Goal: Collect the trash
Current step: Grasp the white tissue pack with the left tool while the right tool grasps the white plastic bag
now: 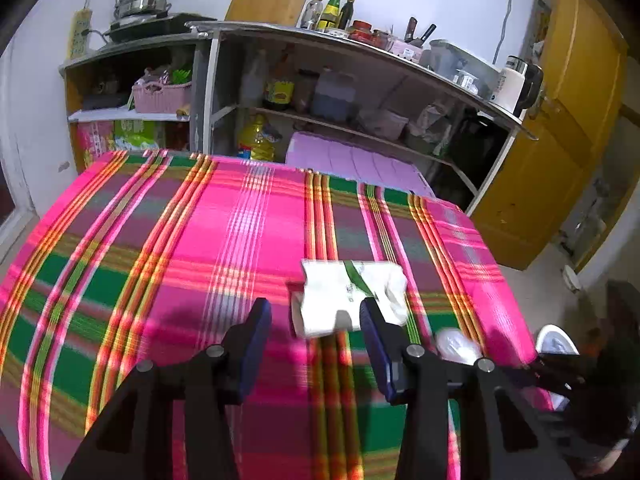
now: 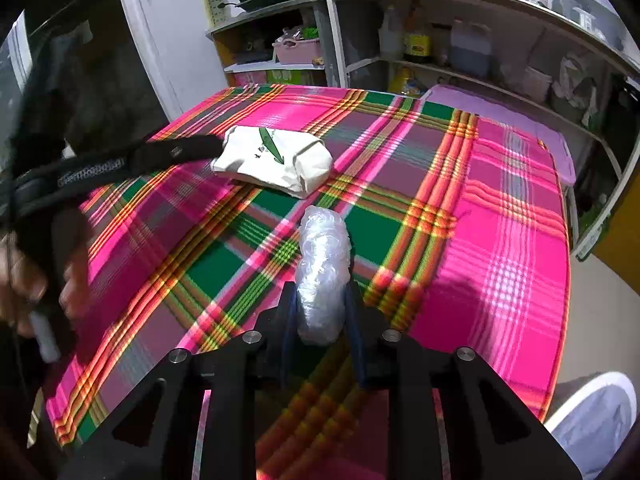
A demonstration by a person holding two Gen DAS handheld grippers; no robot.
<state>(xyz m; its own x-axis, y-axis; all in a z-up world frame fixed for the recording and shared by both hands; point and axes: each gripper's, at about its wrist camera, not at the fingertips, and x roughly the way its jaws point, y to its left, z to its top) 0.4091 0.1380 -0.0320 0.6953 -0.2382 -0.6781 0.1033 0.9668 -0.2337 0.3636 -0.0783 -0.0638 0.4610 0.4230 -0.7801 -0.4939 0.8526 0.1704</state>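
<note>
A white paper packet point(image 1: 352, 296) with a green leaf print lies on the pink and green plaid tablecloth point(image 1: 160, 260). My left gripper point(image 1: 316, 320) is open just short of it, and its right finger overlaps the packet's near edge. In the right wrist view my right gripper point(image 2: 321, 300) is shut on a crumpled wad of clear plastic point(image 2: 322, 264) that rests on the cloth. The same wad point(image 1: 456, 344) shows right of my left gripper. Beyond it lies the packet point(image 2: 276, 160), with a left gripper finger point(image 2: 180, 152) touching its left end.
A white bin point(image 2: 596, 412) stands on the floor off the table's right corner. Behind the table are metal shelves point(image 1: 360, 120) packed with bottles and a lilac stool point(image 1: 360, 160). A hand point(image 2: 40, 280) grips the left tool at the left edge.
</note>
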